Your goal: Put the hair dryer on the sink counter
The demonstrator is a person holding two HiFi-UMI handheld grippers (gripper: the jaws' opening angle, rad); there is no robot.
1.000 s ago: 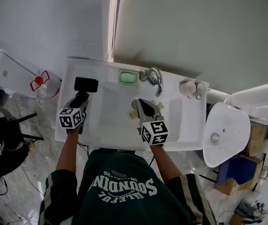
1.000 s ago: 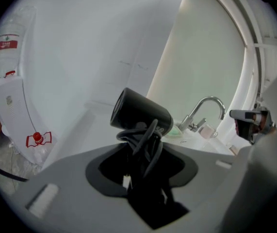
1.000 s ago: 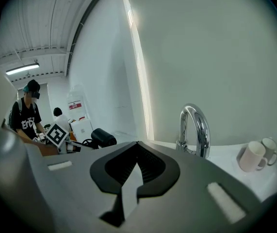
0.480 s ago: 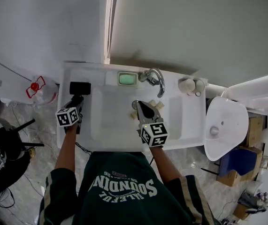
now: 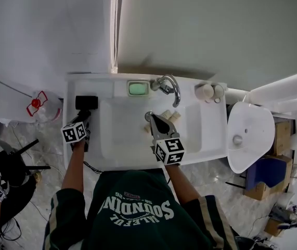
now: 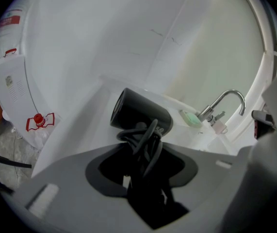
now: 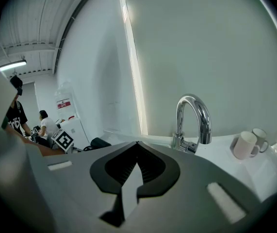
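Note:
The black hair dryer (image 5: pixel 86 102) lies over the left part of the white sink counter (image 5: pixel 71 139); whether it rests on the counter I cannot tell. My left gripper (image 5: pixel 84 117) is shut on its handle. In the left gripper view the dryer's barrel (image 6: pixel 140 113) points left, and the black cord (image 6: pixel 145 140) is wound round the handle between the jaws of the left gripper (image 6: pixel 142 154). My right gripper (image 5: pixel 152 116) hangs over the basin (image 5: pixel 122 134), shut and empty. In its own view the right gripper (image 7: pixel 137 143) has its jaws together.
A chrome faucet (image 5: pixel 171 86) and a green soap dish (image 5: pixel 138 88) stand at the back of the counter. Two cups (image 5: pixel 206 91) sit at the back right. A white toilet (image 5: pixel 249 134) is to the right. A bagged red-capped bottle (image 5: pixel 36 103) lies left.
The head view has shifted a little. The left gripper and the dryer have edged slightly left and stay over the counter's left part. The right gripper holds its place over the basin.

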